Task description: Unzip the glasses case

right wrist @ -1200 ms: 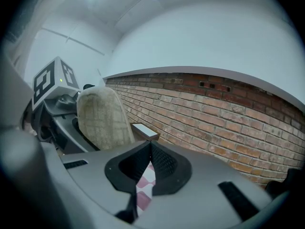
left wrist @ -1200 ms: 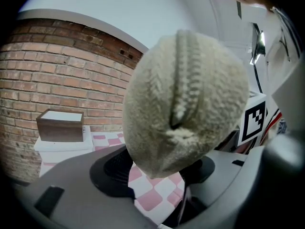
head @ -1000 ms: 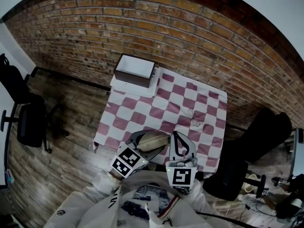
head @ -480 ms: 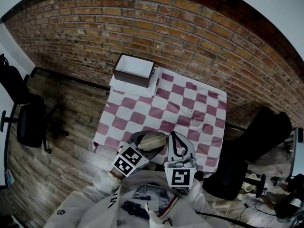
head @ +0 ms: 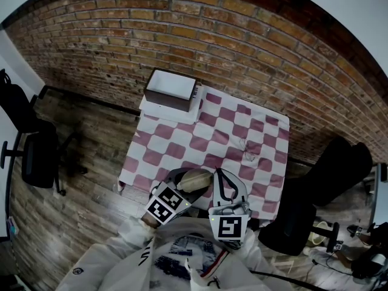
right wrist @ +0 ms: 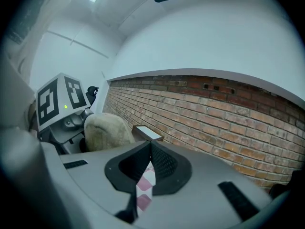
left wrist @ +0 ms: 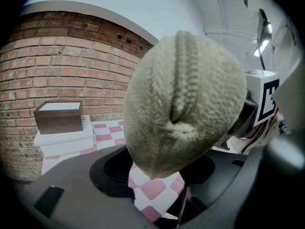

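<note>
The beige fabric glasses case hangs over the near edge of the chequered table. My left gripper is shut on it. In the left gripper view the case fills the middle, and its zip seam runs straight up the end that faces the camera. The zip pull is not in sight. My right gripper stands just right of the case, shut with nothing between its fingers. The right gripper view shows its pads meeting and the case off to the left.
A brown box with a white top sits on a white box at the table's far left corner. Wire-framed glasses lie on the cloth at the right. Brick wall behind; black chair at left, black bags at right.
My left gripper has tilted a little with the case still in it. The right gripper has kept still.
</note>
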`<state>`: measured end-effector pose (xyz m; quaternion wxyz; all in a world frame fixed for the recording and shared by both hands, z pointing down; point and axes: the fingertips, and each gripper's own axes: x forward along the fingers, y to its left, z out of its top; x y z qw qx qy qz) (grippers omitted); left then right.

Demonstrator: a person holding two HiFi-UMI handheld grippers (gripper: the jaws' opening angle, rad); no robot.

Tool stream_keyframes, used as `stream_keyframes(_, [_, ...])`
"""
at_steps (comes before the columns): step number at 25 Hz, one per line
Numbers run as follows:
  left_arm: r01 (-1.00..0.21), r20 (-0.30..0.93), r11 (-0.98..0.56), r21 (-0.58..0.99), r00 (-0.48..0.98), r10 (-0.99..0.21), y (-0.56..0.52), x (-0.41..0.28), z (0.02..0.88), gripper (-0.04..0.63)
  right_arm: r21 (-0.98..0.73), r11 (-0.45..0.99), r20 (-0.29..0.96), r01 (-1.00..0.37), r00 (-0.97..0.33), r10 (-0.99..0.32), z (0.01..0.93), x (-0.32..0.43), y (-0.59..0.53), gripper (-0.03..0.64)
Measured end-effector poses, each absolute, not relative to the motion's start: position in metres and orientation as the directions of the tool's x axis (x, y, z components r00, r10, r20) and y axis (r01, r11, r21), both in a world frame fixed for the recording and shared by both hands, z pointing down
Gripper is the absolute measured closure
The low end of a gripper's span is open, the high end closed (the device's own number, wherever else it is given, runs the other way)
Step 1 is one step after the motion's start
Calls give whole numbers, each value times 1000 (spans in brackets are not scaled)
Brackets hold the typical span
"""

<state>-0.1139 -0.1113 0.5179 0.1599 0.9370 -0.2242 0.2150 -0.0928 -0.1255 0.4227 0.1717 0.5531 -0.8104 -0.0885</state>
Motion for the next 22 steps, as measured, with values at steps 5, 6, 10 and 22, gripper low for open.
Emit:
stream_keyframes(5, [-487, 488, -850, 201, 802, -344, -111, -113, 522, 321, 343, 386, 191, -857, -338, -921, 423, -94, -124, 601])
stream_keyframes(6, [-487, 489, -850, 203, 802, -343, -110, -113, 522, 321, 343, 387, 190, -856, -340, -921, 423, -94, -124, 603])
stream_keyframes(10, [-487, 499, -849, 202, 798, -339, -109, -113, 525, 321, 342, 392, 184, -854, -348, -919, 421, -96, -122, 603])
stream_keyframes(22, [-489, 529, -849, 198, 783, -328, -101, -111, 531, 321, 347, 409, 179, -844, -369, -912, 418, -99, -111, 603])
